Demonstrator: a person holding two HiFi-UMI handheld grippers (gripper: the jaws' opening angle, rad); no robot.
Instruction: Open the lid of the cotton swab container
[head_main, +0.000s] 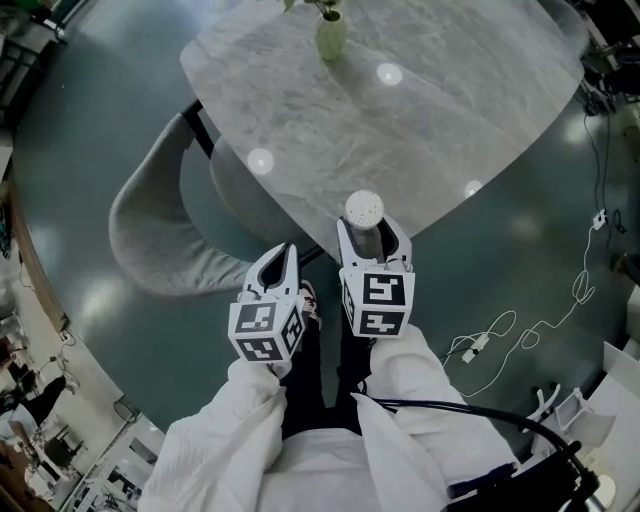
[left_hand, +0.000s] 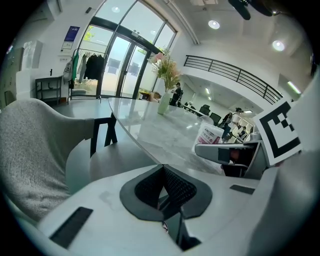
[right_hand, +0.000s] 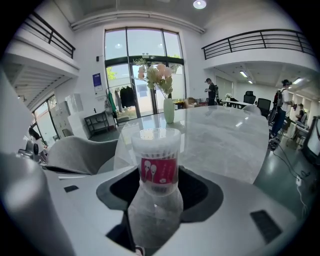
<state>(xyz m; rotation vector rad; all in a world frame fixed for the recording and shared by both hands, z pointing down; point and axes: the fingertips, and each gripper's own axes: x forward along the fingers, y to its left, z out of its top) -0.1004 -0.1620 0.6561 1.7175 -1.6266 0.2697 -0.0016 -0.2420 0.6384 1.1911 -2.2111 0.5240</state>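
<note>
White left tongs (left_hand: 162, 170): jaws pressed fully together with nothing between them; they hang off the bench's near edge, just beside the right tongs.
Right tongs (right_hand: 155, 182): jaws closed on the sides of the cotton swab container, one pad on each flank.
Cotton swab container (right_hand: 155, 160): a clear round tub with a red label on its front, upright at the near edge of the bench, between the right tongs' jaws.
Lid (head_main: 364, 208): white and round, in place on top of the container.
Contents: white cotton swabs (right_hand: 155, 149) fill the tub and show through its clear wall.
Bench (head_main: 420, 110): pale marble top.
Vase (head_main: 331, 38): pale green, at the far side of the bench, well apart from the container; it holds pink and white flowers (right_hand: 156, 74).
Chair (head_main: 150, 240): grey, drawn up to the bench on the left tongs' side.
</note>
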